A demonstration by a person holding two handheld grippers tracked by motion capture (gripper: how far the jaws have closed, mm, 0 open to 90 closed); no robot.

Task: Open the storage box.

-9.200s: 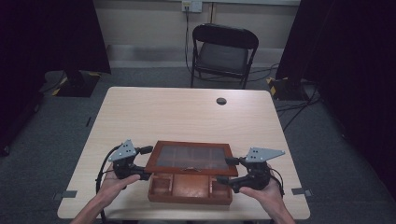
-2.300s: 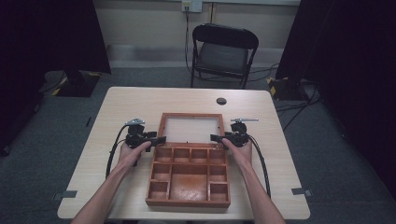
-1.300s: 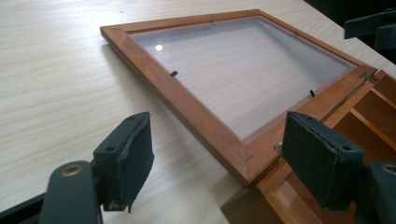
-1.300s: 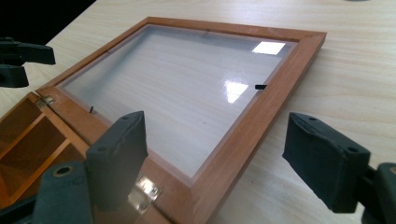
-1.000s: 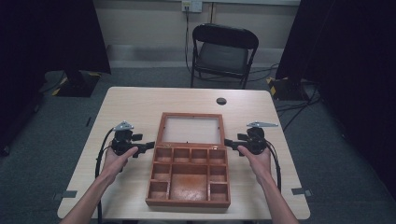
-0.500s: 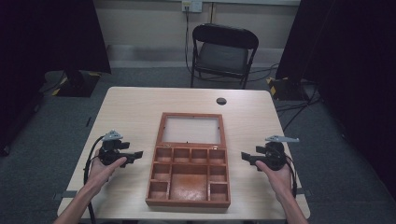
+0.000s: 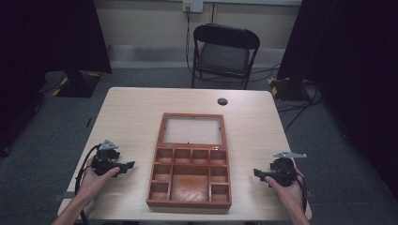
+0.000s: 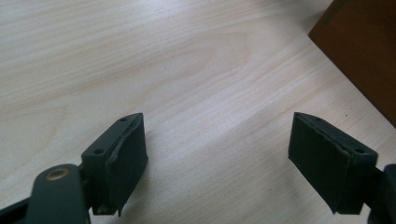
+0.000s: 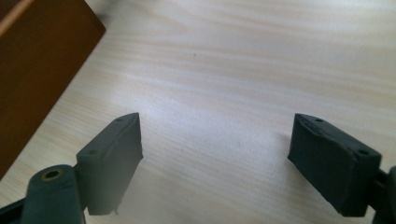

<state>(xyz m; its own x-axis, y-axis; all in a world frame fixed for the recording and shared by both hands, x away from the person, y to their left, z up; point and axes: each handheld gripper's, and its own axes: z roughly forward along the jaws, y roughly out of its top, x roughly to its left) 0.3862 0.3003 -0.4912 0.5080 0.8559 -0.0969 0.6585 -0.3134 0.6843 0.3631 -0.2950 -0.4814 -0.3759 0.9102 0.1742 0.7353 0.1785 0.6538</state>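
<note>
Reddish-brown wooden compartment box [image 7: 190,176], glass-panelled lid [image 7: 192,130] lying flat open behind it, is sitting mid light wood surface [image 7: 136,112]; left claw [image 7: 127,165] and right claw [image 7: 257,173] are resting well apart at either side, both released, nothing between jaws.

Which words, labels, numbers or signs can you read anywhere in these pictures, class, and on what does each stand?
None can be read.
Wooden box: no lettering shows.
Table: bare wood grain.
Wall socket: too small to tell any marking.
</note>
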